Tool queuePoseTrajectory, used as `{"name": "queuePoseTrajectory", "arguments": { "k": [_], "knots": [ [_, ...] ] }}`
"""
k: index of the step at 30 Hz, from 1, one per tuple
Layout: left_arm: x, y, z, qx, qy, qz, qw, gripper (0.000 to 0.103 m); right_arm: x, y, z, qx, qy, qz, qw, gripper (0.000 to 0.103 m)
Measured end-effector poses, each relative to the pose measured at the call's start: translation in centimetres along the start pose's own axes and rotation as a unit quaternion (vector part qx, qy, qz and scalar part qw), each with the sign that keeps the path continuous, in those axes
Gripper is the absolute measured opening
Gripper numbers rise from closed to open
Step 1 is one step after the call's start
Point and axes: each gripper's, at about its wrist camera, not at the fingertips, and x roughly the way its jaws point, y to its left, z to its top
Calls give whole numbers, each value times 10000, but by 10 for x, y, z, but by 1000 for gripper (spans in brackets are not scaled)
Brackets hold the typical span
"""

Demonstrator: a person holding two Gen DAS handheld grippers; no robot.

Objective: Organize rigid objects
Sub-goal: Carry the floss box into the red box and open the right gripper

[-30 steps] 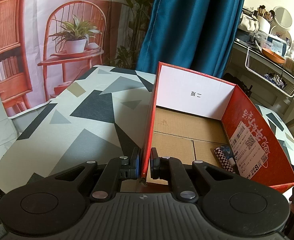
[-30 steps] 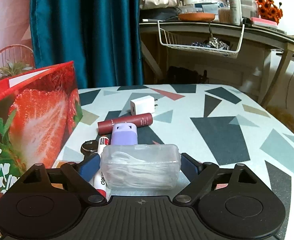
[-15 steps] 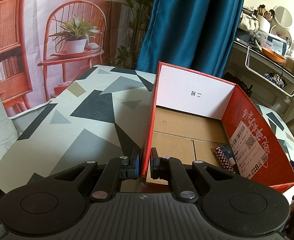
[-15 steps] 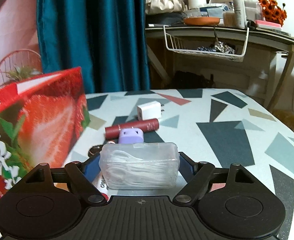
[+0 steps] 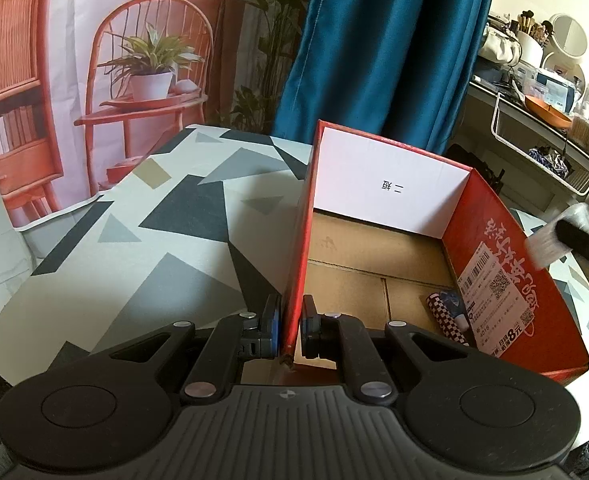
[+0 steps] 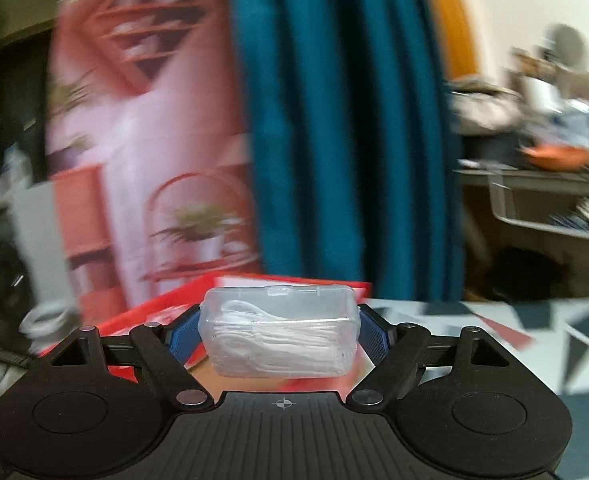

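My left tongs [image 5: 288, 330] pinch the red box [image 5: 506, 280] wall; my right tongs [image 6: 278, 330] clamp a clear plastic case [image 6: 278, 336], best lowered inside before releasing

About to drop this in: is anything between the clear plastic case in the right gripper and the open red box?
Nothing visible blocks it. The clear plastic case is clamped in the right gripper, raised beside the red box. The box's top is open, its floor bare except a checkered item by the near right wall. The left gripper pinches the left wall.
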Motion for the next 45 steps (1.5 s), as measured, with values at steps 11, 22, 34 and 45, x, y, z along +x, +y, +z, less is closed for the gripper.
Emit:
{"name": "queuePoseTrajectory", "arguments": {
  "k": [11, 22, 34, 45],
  "knots": [
    [0, 0, 0, -17, -9, -17, 10000, 11, 19, 30, -14, -531, 529, 248, 9969, 76],
    [0, 0, 0, -18, -10, -20, 10000, 11, 20, 32, -22, -511, 571, 259, 9967, 77],
    [1, 0, 0, -17, -12, -22, 10000, 11, 12, 24, -19, -326, 343, 5, 9989, 81],
    [0, 1, 0, -17, -17, -23, 10000, 11, -7, -19, -21, 251, 15, -789, 9966, 77]
  ]
}}
